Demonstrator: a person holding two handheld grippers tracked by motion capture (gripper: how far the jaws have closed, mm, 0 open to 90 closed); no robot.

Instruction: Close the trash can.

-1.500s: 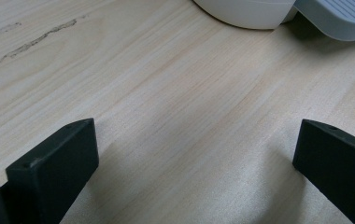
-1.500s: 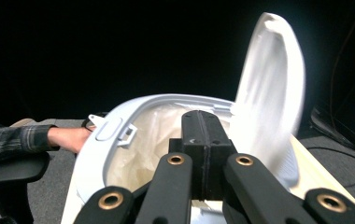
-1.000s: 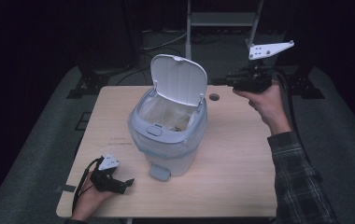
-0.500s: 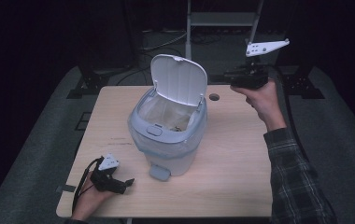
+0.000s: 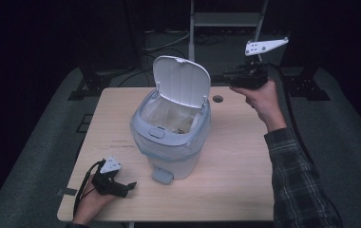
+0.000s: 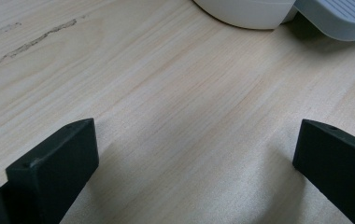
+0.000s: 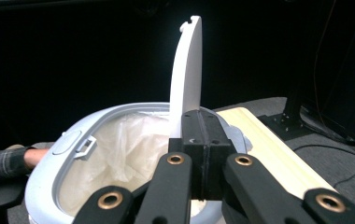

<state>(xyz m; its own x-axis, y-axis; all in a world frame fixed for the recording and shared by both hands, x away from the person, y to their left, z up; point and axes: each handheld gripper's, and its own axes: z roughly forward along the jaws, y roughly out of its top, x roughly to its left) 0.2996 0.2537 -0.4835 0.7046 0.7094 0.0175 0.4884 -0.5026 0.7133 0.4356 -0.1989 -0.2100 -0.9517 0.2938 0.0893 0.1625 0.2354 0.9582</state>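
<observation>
I have the bin (image 5: 171, 137) standing mid-table (image 5: 245, 175), its lid (image 5: 181, 80) raised upright on the far side and a pale liner (image 5: 166, 114) showing inside the rim; some small dark scraps lie at the bottom of the liner, too small for me to name; the pedal (image 5: 162, 175) sticks out at the bin's near foot.

My right gripper (image 5: 226, 74) is held up in the air off the far right of the bin, just beyond the lid's right edge and apart from it; in the right gripper view the jaws are pressed flat together with nothing between them, pointing at the lid (image 7: 187, 70) seen edge-on and the bin's open mouth (image 7: 119, 140) below it; the hand (image 5: 261, 97) and a plaid sleeve (image 5: 297, 185) come in from the right.

My left gripper (image 5: 132, 185) rests low on the table near the front left corner, near the pedal but not touching it; in the left gripper view its jaws stand wide apart over bare wood (image 6: 189, 116), with the bin's base (image 6: 245, 11) and the pedal (image 6: 339, 18) at the top edge.
</observation>
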